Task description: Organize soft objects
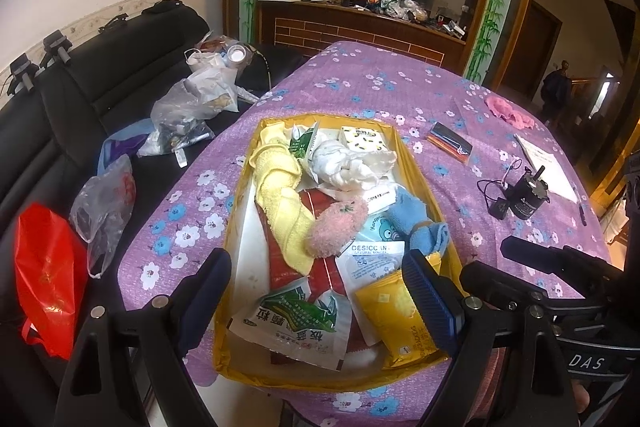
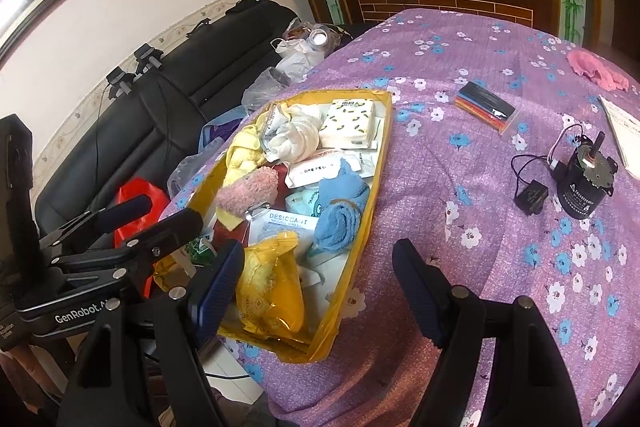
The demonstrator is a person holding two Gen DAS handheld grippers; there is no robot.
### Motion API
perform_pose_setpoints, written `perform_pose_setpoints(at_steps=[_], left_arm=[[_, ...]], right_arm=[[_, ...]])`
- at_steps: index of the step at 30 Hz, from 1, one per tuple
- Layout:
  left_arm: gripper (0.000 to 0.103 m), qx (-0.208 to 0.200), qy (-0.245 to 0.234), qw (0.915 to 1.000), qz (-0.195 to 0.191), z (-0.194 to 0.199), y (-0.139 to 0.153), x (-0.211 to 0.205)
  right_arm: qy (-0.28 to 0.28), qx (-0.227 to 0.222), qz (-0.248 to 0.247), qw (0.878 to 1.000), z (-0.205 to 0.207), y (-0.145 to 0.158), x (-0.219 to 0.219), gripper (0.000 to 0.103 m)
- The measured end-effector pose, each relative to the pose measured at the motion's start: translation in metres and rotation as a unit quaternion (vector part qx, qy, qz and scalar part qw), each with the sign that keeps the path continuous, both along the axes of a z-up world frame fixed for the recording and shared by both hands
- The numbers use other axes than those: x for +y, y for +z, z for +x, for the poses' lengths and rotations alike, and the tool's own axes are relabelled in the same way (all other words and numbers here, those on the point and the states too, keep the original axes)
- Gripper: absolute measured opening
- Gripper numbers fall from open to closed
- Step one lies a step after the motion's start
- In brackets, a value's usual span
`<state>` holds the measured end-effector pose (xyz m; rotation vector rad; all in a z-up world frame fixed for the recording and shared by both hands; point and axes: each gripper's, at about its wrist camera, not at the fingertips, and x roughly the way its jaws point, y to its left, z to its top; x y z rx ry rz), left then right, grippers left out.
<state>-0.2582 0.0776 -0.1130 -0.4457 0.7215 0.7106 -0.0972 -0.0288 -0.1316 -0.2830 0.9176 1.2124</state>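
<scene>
Both grippers hang with jaws apart and empty: left gripper (image 1: 320, 291) over the near end of the yellow tray (image 1: 240, 227), right gripper (image 2: 320, 283) straddling its rim. The soft items lie heaped there (pink plush (image 1: 336, 227) overlapping the yellow towel (image 1: 280, 187)), so one pinch may drag a neighbour or a desiccant packet (image 1: 372, 255) along

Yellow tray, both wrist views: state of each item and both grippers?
yellow tray: on table, full
yellow towel: crumpled, in tray
white cloth: knotted, in tray
pink fuzzy item: lying on top
blue cloth: bunched, at tray's edge
desiccant packet: flat, partly covered
tissue pack: flat, far end
left gripper: open, empty
right gripper: open, empty
</scene>
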Motion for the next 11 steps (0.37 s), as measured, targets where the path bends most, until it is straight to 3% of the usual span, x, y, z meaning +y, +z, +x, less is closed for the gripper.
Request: perform_pose_setpoints(at_steps=[6, 11], left_arm=[[0.090, 0.004, 0.000, 1.0000, -0.008, 0.0036, 0.0001, 0.0017], [0.090, -0.001, 0.002, 0.9998, 0.019, 0.0016, 0.0052, -0.0019]], right_arm=[[-0.004, 0.004, 0.000, 1.000, 0.0042, -0.0021, -0.0001, 0.076], [-0.010, -0.002, 0.001, 1.000, 0.0068, -0.0020, -0.0021, 0.076]])
